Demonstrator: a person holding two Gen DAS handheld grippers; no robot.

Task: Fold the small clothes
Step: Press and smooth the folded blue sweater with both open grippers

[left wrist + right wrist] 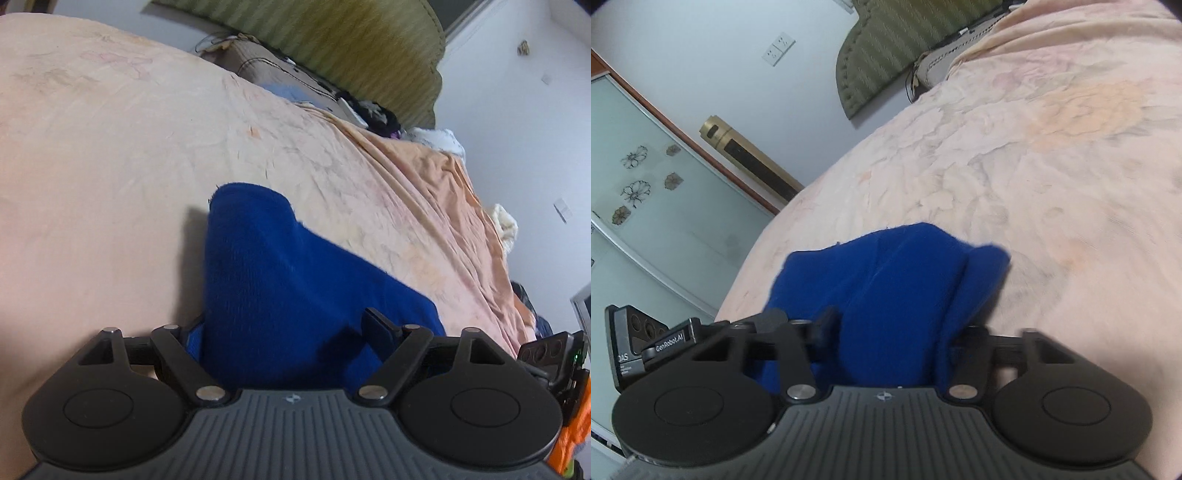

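A small blue knit garment point(280, 280) hangs bunched between my two grippers above a peach floral bedspread point(110, 155). My left gripper point(291, 332) is shut on one part of it; cloth covers most of the fingers, and only the right fingertip point(376, 325) shows. In the right wrist view the same blue garment point(897, 291) drapes over my right gripper point(890, 339), which is shut on it; the fingers are mostly hidden by cloth. The other gripper's body point(631, 343) shows at the left edge.
The bedspread point(1034, 166) fills both views. A green padded headboard point(351, 48) and clutter lie at the bed's far end. A gold tower unit point(750, 158) and a sliding glass door point(646, 206) stand beside the bed.
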